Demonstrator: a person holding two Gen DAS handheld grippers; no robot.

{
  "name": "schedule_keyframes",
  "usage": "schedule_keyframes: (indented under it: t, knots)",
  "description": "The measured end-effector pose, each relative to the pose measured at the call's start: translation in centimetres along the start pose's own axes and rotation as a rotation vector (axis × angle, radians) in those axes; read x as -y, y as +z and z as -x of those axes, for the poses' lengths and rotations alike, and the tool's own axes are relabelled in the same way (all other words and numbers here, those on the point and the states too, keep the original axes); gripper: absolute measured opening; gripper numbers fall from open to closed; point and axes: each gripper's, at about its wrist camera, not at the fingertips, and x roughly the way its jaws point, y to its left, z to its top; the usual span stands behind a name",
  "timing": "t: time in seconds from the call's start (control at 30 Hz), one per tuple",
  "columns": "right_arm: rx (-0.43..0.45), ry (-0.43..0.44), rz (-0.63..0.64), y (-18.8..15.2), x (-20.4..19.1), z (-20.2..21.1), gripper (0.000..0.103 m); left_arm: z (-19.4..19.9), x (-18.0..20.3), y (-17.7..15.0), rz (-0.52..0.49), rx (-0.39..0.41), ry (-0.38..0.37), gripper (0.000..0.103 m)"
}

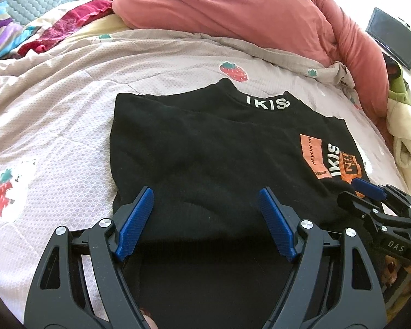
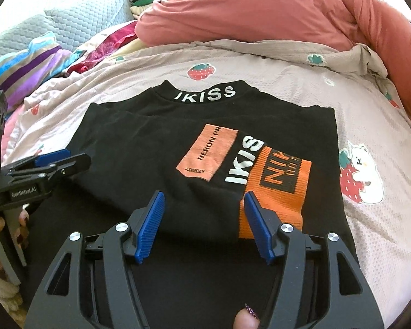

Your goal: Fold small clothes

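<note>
We see a black top [image 2: 156,148] lying flat on the quilted strawberry-print bedspread [image 1: 54,126], its collar lettered "IKISS" pointing toward the far side of the bed and its near hem running under both grippers at the near edge. The sleeves are folded in over the body, and one cuff, orange [image 2: 276,189] with black lettering, lies across the front next to a peach patch [image 2: 208,153] and a white "IKIS" print. Our left gripper [image 1: 205,205] hangs over the near left part of the top with its blue pads well apart and nothing clamped between them. Our right gripper [image 2: 204,211] hangs over the near right part, its jaws apart too, with the right pad just in front of the orange cuff; neither pad presses on the cloth. A pink duvet [image 1: 233,13] is heaped along the far edge of the bed, and striped and red clothes [image 2: 27,65] lie toward the far left corner.
</note>
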Motion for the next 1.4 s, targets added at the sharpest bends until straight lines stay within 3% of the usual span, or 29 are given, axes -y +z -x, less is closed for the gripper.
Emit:
schedule_keyframes:
  t: [0.3, 0.47, 0.57, 1.4]
  knots:
    - [0.032, 0.018, -0.019, 0.4, -0.1, 1.3, 0.080, 2.1, -0.5, 0.3, 0.034, 0.052, -0.011, 0.082]
    - [0.054, -0.005, -0.040, 0.4, 0.5, 2.1, 0.092, 3.0, -0.9, 0.5, 0.055, 0.082, -0.005, 0.093]
    - [0.061, -0.009, -0.049, 0.3, 0.9, 2.5, 0.095, 3.5, -1.1, 0.5, 0.067, 0.091, -0.011, 0.093]
    - [0.135, -0.028, -0.090, -0.5, 1.6, 7.1, 0.098, 7.9, 0.6, -1.6, 0.038, 0.160, 0.022, 0.093]
